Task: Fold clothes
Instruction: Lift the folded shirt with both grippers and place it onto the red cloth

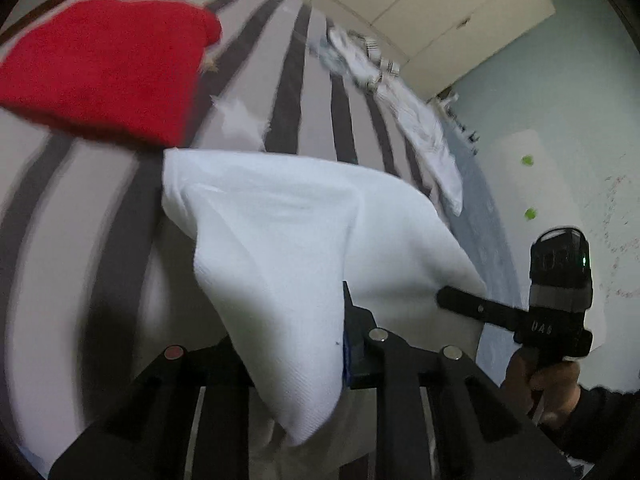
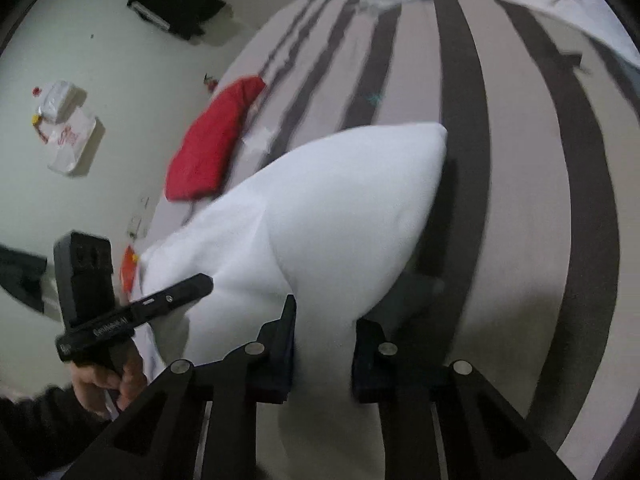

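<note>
Both grippers, left (image 1: pixel 344 344) and right (image 2: pixel 324 344), pinch the white garment (image 2: pixel 320 208) aloft over the striped bed (image 2: pixel 520 200); mid-fold, judged. Next: lay it flat, edges aligned.

Left tongs (image 1: pixel 320 344) half behind cloth (image 1: pixel 280 240)

White garment (image 1: pixel 288 240) seen over grey bedsheet (image 2: pixel 520 200) striped in dark grey. Red garment (image 1: pixel 104 68) noted near left edge. Black grippers, cream wardrobe (image 1: pixel 432 12), pale green wall (image 1: pixel 560 120).
</note>
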The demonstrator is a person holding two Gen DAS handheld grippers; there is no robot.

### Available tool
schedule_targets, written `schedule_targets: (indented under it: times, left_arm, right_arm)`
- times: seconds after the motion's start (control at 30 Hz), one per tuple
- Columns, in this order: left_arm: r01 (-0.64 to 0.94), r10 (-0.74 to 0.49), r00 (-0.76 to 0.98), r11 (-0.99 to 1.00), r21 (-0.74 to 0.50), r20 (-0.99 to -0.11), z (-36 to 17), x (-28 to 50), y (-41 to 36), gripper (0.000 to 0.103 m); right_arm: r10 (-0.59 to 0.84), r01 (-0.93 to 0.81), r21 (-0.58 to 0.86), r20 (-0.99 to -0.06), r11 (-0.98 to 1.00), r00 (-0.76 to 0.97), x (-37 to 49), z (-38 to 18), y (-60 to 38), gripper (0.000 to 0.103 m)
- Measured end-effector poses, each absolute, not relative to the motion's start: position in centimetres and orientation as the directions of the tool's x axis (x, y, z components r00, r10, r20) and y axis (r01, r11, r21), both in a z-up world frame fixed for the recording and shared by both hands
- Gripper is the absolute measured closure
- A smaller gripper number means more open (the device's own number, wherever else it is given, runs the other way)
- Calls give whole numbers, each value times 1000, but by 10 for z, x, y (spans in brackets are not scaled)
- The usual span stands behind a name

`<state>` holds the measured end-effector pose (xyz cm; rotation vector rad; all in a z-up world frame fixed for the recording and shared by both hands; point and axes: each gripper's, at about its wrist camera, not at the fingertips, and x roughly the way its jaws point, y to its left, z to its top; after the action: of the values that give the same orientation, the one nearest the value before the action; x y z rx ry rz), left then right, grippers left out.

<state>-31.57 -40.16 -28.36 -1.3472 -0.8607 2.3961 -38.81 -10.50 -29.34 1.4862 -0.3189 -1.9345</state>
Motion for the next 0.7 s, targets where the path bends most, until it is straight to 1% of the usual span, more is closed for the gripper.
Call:
schedule_targets:
  times: [0.07, 0.17, 0.3, 0.37, 0.4, 0.43, 0.53, 0.6, 0.63, 0.7]
  left_arm:
    - [36, 494, -545, -794, -607, -678, -263, -326, -433, 86]
    - [-25, 485, -563, -819, -573, -669, -228, -354, -494, 86]
    - [-94, 437, -603, -870, -484, -668, -185, -403, -582, 86]
    - [-92, 421, -601, -881, -465, -679, -180, -427, -621, 86]
    - [-65, 417, -584, -879, -472, -697, -188, -443, -644, 85]
    - [-36, 409, -566, -880, -474, -716, -207, -452, -659, 85]
    - [50, 386, -509, -879, -474, -770, -270, -478, -702, 83]
    - [126, 402, -379, -870, -477, -834, -331, -487, -711, 80]
    - [137, 425, -399, -849, -511, -813, -342, -485, -716, 78]
    - [102, 429, -445, -847, -521, -786, -337, -484, -714, 78]
  right_arm:
    - [-625, 348, 548, -763, -761, -165, -386, -269, -129, 85]
    - [-633, 335, 553, -744, -763, -214, -392, -237, -177, 85]
    - [-671, 352, 578, -687, -737, -277, -425, -211, -259, 85]
    - [-688, 370, 583, -659, -723, -304, -447, -203, -302, 85]
    - [-694, 388, 580, -647, -717, -315, -461, -203, -336, 85]
    - [-699, 397, 580, -642, -711, -314, -474, -205, -359, 85]
    - [-693, 386, 587, -676, -712, -251, -512, -246, -411, 84]
    - [-679, 379, 583, -704, -719, -207, -522, -277, -430, 84]
    - [-682, 371, 590, -704, -717, -198, -524, -284, -430, 83]
    - [-689, 357, 606, -702, -711, -180, -526, -298, -429, 83]
